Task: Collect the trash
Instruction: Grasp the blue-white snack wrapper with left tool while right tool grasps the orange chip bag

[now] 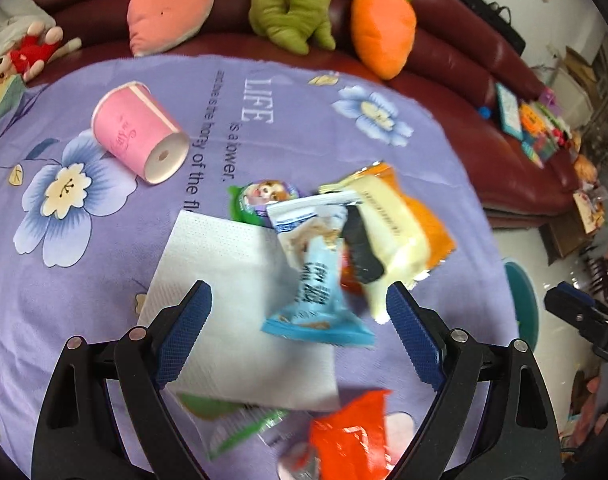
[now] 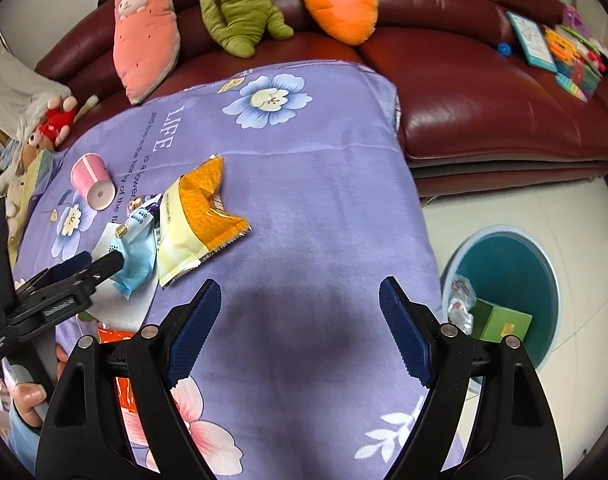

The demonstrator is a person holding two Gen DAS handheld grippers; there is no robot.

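My left gripper (image 1: 298, 314) is open above a pile of trash on the purple flowered cloth (image 1: 304, 120): a light blue wrapper (image 1: 316, 292), a yellow-orange snack bag (image 1: 404, 232), a white napkin (image 1: 224, 280) and an orange wrapper (image 1: 352, 432). A pink paper cup (image 1: 140, 132) lies on its side at the far left. My right gripper (image 2: 300, 316) is open and empty over bare cloth (image 2: 324, 200). In the right wrist view the left gripper (image 2: 100, 264) sits at the blue wrapper (image 2: 134, 256), beside the snack bag (image 2: 200, 220) and cup (image 2: 92, 180).
A teal trash bin (image 2: 544, 280) with some trash inside stands on the floor right of the table. A red sofa (image 2: 484, 100) with plush toys (image 2: 240, 4) runs behind. Books and toys (image 2: 560, 52) lie on the sofa's right end.
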